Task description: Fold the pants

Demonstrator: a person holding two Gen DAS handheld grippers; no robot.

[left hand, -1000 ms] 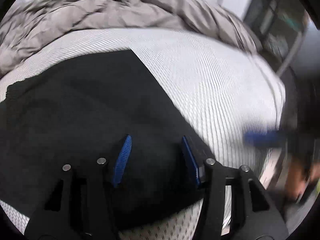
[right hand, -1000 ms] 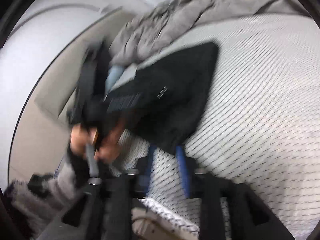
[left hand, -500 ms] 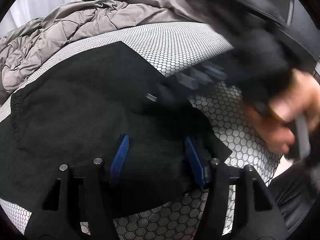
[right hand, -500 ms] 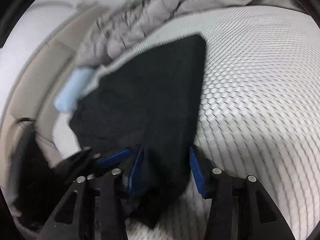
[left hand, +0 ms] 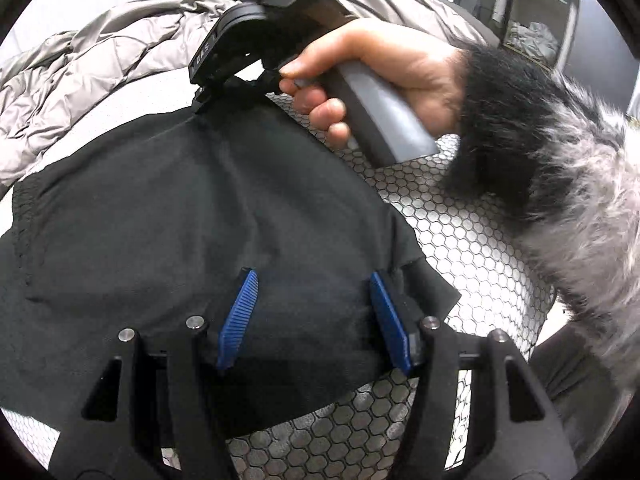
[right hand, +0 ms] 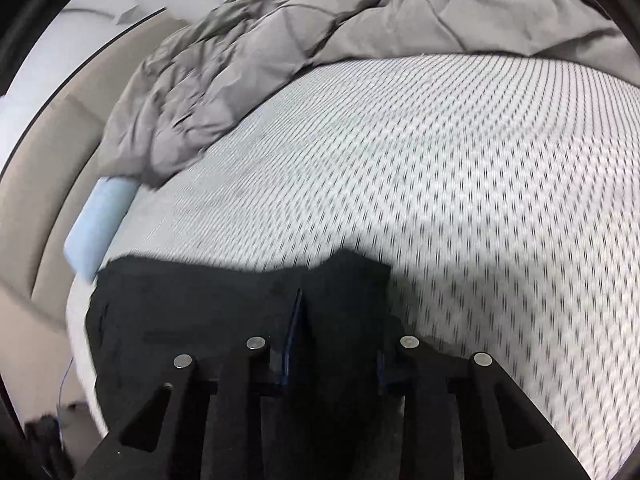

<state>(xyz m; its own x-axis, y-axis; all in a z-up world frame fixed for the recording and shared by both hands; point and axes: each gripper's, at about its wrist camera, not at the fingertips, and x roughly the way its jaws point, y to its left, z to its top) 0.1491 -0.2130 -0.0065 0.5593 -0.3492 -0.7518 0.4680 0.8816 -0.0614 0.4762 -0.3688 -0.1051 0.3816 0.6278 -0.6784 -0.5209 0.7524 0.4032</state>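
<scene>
Black pants (left hand: 160, 220) lie spread on a mattress with a hexagon-print cover (left hand: 460, 240). My left gripper (left hand: 314, 312) stands open over the near edge of the pants. Its blue pads (left hand: 240, 308) are well apart, with flat cloth between them. A hand (left hand: 380, 52) holds my right gripper (left hand: 204, 100) at the far corner of the pants, where the cloth rises to a point with creases running from it. In the right wrist view the jaws of the right gripper (right hand: 340, 308) are closing. A bunch of the pants (right hand: 192, 312) fills the gap and hides most of the pads.
A rumpled grey duvet (right hand: 320, 20) lies across the far side of the mattress (right hand: 440, 160). A light blue pillow (right hand: 100, 220) rests against the beige headboard (right hand: 40, 200) at left. A fuzzy grey-black sleeve (left hand: 560, 168) reaches over the right side of the bed.
The right gripper swept across from the near edge of the pants to their far corner, and its jaws narrowed on the cloth there. The left gripper stayed over the near edge.
</scene>
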